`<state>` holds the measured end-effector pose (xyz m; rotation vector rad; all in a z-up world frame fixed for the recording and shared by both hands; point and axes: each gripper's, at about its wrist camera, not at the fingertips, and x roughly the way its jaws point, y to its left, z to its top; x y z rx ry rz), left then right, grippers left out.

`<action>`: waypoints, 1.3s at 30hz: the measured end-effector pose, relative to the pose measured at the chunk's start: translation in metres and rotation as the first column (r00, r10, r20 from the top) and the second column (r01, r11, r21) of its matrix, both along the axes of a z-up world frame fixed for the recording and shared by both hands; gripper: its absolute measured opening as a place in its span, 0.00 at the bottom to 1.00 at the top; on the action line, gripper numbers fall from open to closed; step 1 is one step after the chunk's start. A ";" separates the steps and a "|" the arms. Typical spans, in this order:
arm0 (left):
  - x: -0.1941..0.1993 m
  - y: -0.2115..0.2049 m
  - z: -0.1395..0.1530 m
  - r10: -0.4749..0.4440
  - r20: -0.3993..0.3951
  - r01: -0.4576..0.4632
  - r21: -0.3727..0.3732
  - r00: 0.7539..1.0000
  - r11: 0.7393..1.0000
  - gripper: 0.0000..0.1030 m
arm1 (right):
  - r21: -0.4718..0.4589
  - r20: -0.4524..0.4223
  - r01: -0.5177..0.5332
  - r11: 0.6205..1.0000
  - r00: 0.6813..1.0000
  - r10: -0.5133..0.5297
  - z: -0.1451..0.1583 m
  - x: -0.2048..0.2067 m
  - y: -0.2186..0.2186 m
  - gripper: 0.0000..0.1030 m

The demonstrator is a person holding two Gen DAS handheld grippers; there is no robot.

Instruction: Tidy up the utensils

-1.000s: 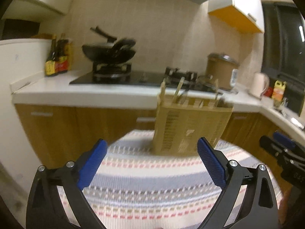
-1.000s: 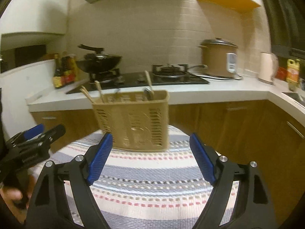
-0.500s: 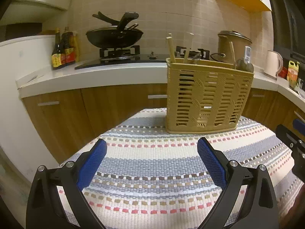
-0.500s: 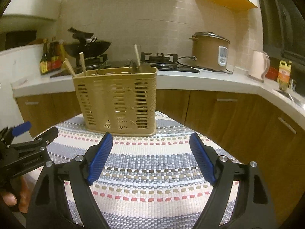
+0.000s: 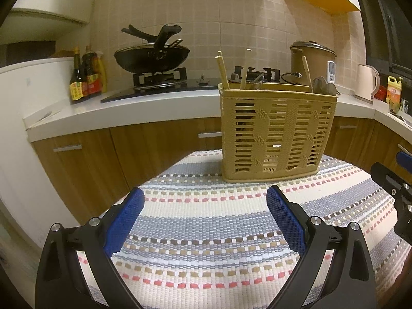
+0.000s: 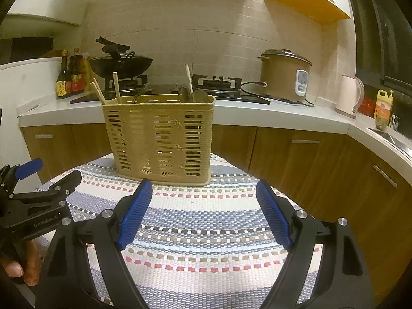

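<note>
Here the tan slatted plastic utensil basket stands upright on the far part of a table covered by a woven cloth striped in cream, grey-blue, tan and red; pale wooden chopsticks lean out of its left end, and another stick rises at its right end beside the dark bowls of some spoons, though how many spoons cannot be told; from the right wrist view the same basket sits ahead and a little to the left.

The left tongs, black with blue ribbed pads, stand wide apart with nothing between them, hanging over the bare cloth short of the basket; the right tongs likewise gape wide and hold nothing, their tips near the basket's base but not touching it; in the right wrist view the left tongs show at the left edge, with the fingers of a hand under them.

Behind the table runs a white kitchen counter over wooden cupboard doors; on it a black wok with dark-handled tools sits on a gas hob, dark sauce bottles stand to the left, and a brown rice cooker, a pale kettle and a yellow bottle stand to the right.
</note>
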<state>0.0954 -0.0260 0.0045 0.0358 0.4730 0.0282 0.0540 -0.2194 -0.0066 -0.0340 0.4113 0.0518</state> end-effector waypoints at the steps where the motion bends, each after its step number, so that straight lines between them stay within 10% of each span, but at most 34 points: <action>1: 0.000 0.000 0.000 -0.001 0.000 0.001 0.000 1.000 1.000 0.90 | 0.000 0.000 0.000 1.000 1.000 0.000 0.000 0.000 0.000 0.76; 39: 0.001 -0.001 -0.001 -0.007 -0.003 0.007 -0.010 1.000 1.000 0.90 | 0.002 -0.002 0.006 1.000 1.000 -0.006 0.001 0.000 0.000 0.76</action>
